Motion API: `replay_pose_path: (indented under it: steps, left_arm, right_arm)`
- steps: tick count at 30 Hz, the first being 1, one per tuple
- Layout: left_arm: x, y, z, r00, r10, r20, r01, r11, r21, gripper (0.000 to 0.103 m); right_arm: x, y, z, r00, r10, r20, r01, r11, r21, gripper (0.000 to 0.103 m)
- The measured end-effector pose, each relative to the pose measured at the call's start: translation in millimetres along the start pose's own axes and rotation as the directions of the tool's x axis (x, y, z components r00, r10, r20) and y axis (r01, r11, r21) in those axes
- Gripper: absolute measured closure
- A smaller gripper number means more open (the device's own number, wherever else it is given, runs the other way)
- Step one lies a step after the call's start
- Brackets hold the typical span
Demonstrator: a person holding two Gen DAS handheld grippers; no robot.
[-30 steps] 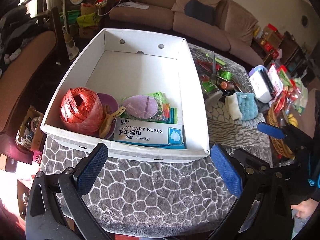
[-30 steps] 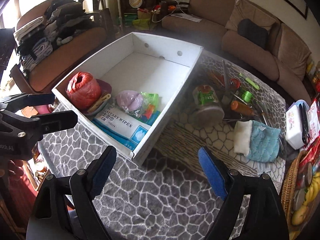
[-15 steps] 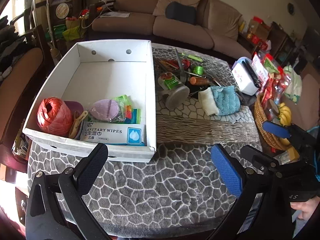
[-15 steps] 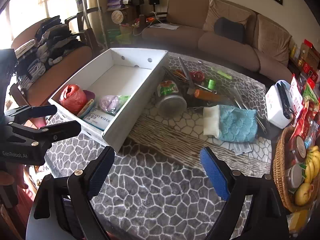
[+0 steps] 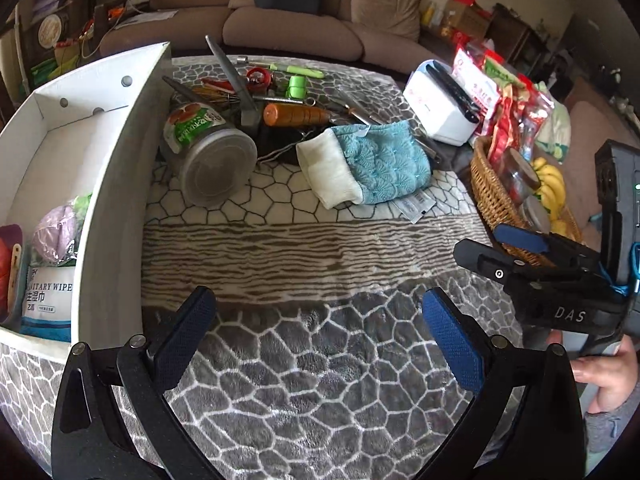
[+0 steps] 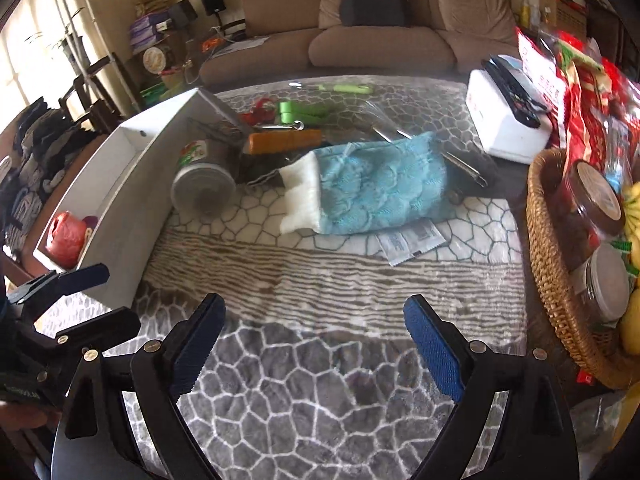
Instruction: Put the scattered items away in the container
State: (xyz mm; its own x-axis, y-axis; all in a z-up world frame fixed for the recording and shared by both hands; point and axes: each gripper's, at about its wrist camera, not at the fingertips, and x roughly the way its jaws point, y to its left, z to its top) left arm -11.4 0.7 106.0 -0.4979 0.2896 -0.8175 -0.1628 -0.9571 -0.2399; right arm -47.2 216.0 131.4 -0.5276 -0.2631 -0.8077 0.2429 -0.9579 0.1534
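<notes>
One grey cobble-print cloth [image 5: 320, 380] covers table; brown sofa [image 5: 296, 28] behind.

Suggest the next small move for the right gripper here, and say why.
Probably ease the right gripper forward and down toward the teal mitt. Its jaws have just been opening and hold nothing, the mitt lies nearest ahead on the table, outside the white box, and nothing blocks the way.
</notes>
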Motion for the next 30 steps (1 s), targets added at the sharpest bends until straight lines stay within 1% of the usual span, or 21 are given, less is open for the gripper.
replay_pose_path:
  steps: [3, 6, 11, 15, 18, 19, 22, 27, 30]
  left_arm:
    - [32.5, -1.7, 0.6, 0.999, 0.03, -0.018, -0.03, 1.0, -0.003, 0.0]
    - [59.7, 0.5, -0.4, 0.998, 0.056, -0.031, -0.057, 0.998, -0.017, 0.0]
    - [86.4, 6.9, 0.8, 0.996, 0.084, -0.036, -0.085, 0.996, -0.034, 0.0]
    - [94.9, 13.3, -2.0, 0.994, 0.112, -0.018, -0.113, 0.993, -0.043, 0.0]
    - [103.3, 20.1, -5.3, 0.993, 0.111, -0.027, -0.113, 0.989, -0.091, 0.0]
    - [106.0, 20.4, -6.5, 0.992, 0.121, -0.03, -0.123, 0.988, -0.092, 0.0]
    - [108.5, 15.9, -9.0, 0.987, 0.159, -0.018, -0.159, 0.985, -0.058, 0.0]
    - [108.6, 14.3, -13.6, 0.985, 0.172, 0.003, -0.171, 0.984, -0.05, 0.0]
    - [112.6, 7.0, -16.0, 0.977, 0.214, 0.007, -0.214, 0.977, -0.01, 0.0]
  right_arm:
    - [19.4, -22.2, -2.8, 0.999, -0.048, -0.01, 0.048, 0.998, 0.039, 0.01]
    - [37.8, -35.6, -6.6, 0.996, -0.084, -0.014, 0.085, 0.994, 0.068, 0.01]
    - [61.0, -47.0, -9.8, 0.992, -0.129, -0.012, 0.13, 0.988, 0.08, 0.01]
    - [70.6, -50.9, -12.8, 0.988, -0.152, -0.006, 0.152, 0.985, 0.085, 0.01]
    - [76.0, -48.7, -14.7, 0.985, -0.173, -0.002, 0.173, 0.983, 0.066, 0.01]
    - [77.4, -49.3, -15.9, 0.984, -0.177, -0.003, 0.177, 0.982, 0.073, 0.01]
    - [83.2, -53.0, -18.7, 0.98, -0.197, -0.027, 0.198, 0.976, 0.092, 0.01]
    - [87.2, -56.4, -23.3, 0.974, -0.224, -0.043, 0.227, 0.971, 0.08, 0.008]
    - [87.5, -54.7, -25.0, 0.97, -0.24, -0.04, 0.242, 0.968, 0.069, 0.007]
